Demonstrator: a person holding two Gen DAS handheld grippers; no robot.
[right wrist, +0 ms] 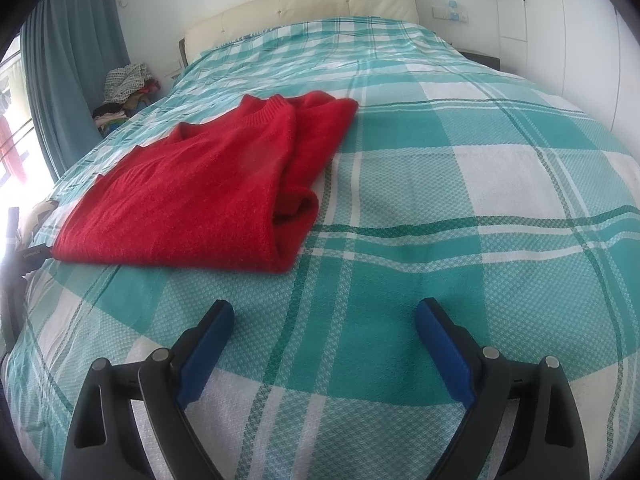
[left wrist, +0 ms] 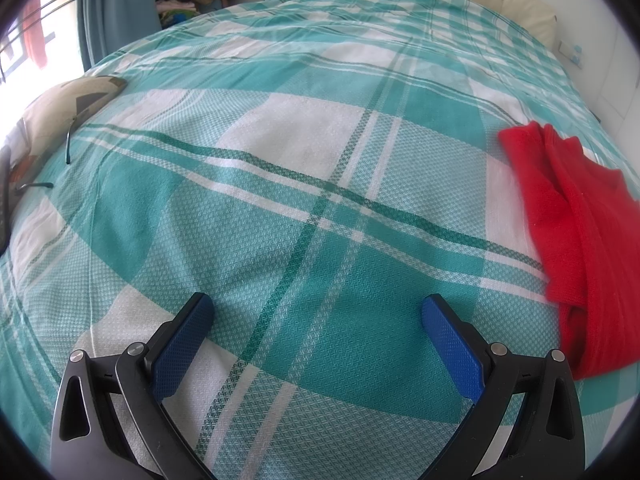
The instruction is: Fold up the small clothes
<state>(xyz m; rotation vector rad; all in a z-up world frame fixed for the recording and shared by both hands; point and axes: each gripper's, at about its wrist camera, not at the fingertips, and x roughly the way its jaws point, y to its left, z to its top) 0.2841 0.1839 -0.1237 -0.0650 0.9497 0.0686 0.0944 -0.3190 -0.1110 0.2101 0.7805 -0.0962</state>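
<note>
Red knitted sweater (right wrist: 208, 188) lies folded on teal-and-white checked bedspread (right wrist: 440, 208), prob. finished, far edge hard to read. I hold L gripper (left wrist: 316, 340) and R gripper (right wrist: 324, 340) released, empty, clear of it so nothing snags.

both wrist cameras look forward and down along their own blue-padded fingers, low over the foot end of the bed (right wrist: 500, 168). the left view faces its left side; the right faces the headboard (right wrist: 304, 4). both share the red sweater (right wrist: 208, 188).
</note>
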